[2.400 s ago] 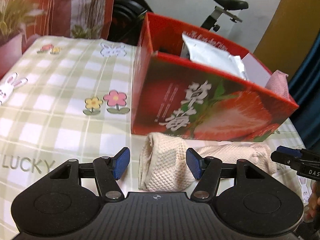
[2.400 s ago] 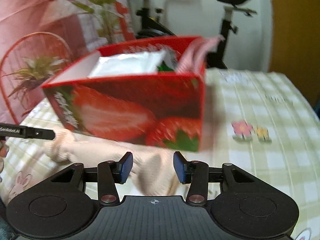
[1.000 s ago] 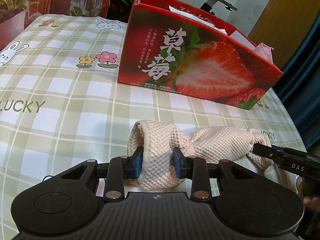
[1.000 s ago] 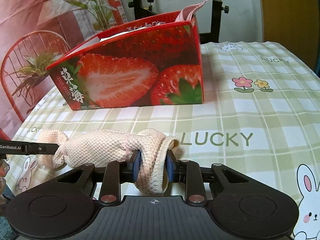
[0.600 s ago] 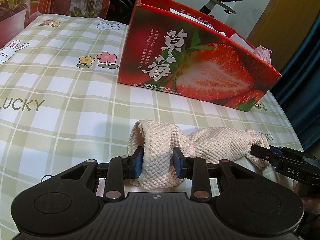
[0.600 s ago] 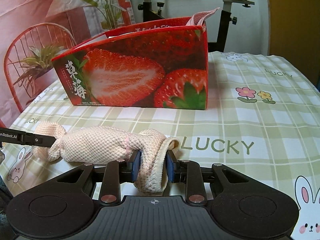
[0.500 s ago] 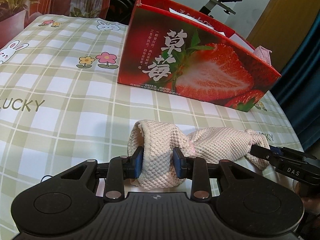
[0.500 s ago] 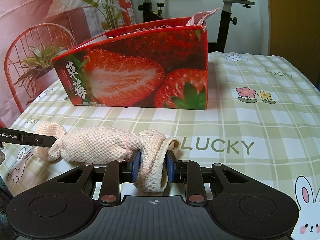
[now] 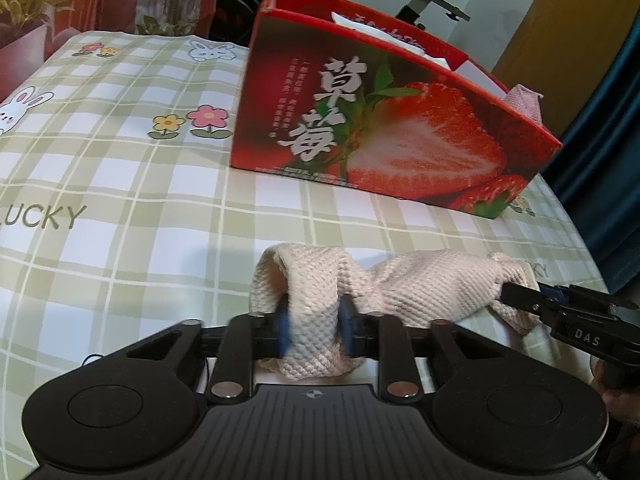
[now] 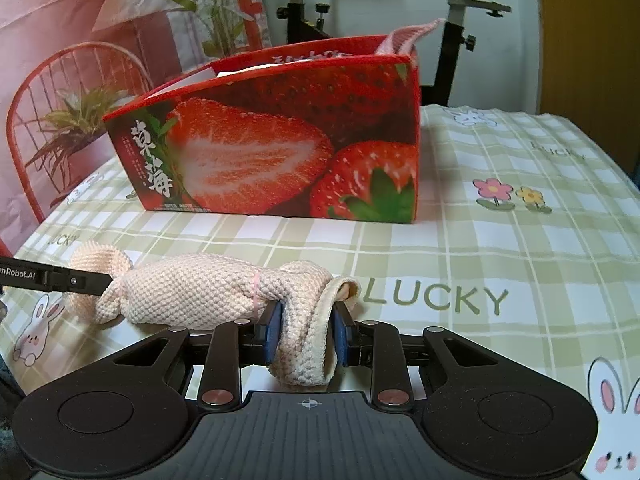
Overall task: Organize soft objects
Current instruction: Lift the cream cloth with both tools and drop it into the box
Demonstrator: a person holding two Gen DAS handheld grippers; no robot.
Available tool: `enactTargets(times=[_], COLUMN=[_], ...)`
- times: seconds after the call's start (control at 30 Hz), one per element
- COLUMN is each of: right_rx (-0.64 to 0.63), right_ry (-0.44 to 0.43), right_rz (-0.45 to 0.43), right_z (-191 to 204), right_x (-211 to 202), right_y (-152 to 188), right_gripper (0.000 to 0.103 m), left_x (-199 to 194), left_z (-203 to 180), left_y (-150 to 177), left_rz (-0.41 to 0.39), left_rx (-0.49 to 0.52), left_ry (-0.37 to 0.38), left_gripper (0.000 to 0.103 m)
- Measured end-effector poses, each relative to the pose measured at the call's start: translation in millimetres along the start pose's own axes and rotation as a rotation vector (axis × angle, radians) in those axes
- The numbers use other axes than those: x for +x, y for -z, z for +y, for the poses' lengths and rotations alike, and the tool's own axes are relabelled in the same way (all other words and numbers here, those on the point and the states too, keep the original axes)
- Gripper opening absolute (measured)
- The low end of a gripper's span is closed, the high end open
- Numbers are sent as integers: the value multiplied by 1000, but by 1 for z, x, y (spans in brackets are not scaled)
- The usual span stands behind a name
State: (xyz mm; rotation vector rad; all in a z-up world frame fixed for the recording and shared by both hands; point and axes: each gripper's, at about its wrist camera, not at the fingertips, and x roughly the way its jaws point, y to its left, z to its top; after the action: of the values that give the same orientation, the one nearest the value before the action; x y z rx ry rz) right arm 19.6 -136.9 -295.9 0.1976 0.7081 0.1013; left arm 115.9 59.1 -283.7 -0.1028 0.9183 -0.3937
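An exercise bike (image 10: 460,8) stands behind the checked tablecloth (image 10: 520,260).

The tablecloth (image 10: 520,272) carried "LUCKY" in olive capitals, repeated across both views. The strawberry box (image 9: 384,128) bore the large white characters "草莓"; its smaller print was too fine to read. The right gripper (image 9: 520,296) read "DAS", and the left gripper (image 10: 106,280) "nRobot.AI".

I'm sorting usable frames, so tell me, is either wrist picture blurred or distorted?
Left wrist view: the blue pads smear with motion blur on the beige cloth; right wrist view: sharp nearby, fisheye bending the strawberry box and tablecloth.
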Motion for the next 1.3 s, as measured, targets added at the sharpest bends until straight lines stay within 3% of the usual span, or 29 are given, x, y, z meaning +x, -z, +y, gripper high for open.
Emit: enactTargets(times=[0.1, 0.3, 0.43, 0.6, 0.77, 0.9, 1.2, 1.3], right_rx=[-15, -51, -85, -120, -211, -278, -370, -351], right_ry=[-12, -22, -14, 25, 110, 163, 198, 188], right_rz=[-47, -192, -263, -314, -320, -272, -120, -57], right_z=[3, 8, 9, 5, 2, 4, 22, 19], right_x=[-12, -47, -63, -67, -52, -20, 72, 96], right_y=[-10, -50, -87, -142, -190, -213, -219, -219], right_gripper=[21, 21, 21, 21, 21, 21, 21, 21], left_x=[-11, -56, -78, -79, -53, -22, 42, 60], left_z=[-6, -18, -31, -51, -71, -80, -80, -69], left_y=[-7, -42, -79, -138, -186, -203, -205, -210], left_rz=[-34, -180, -275, -340, -333, -280, -195, -146], left_rx=[37, 60, 105, 142, 200, 220, 300, 272], left_ry=[-6, 29, 36, 19, -25, -50, -146, -155], left_gripper=[15, 14, 14, 14, 14, 14, 14, 14])
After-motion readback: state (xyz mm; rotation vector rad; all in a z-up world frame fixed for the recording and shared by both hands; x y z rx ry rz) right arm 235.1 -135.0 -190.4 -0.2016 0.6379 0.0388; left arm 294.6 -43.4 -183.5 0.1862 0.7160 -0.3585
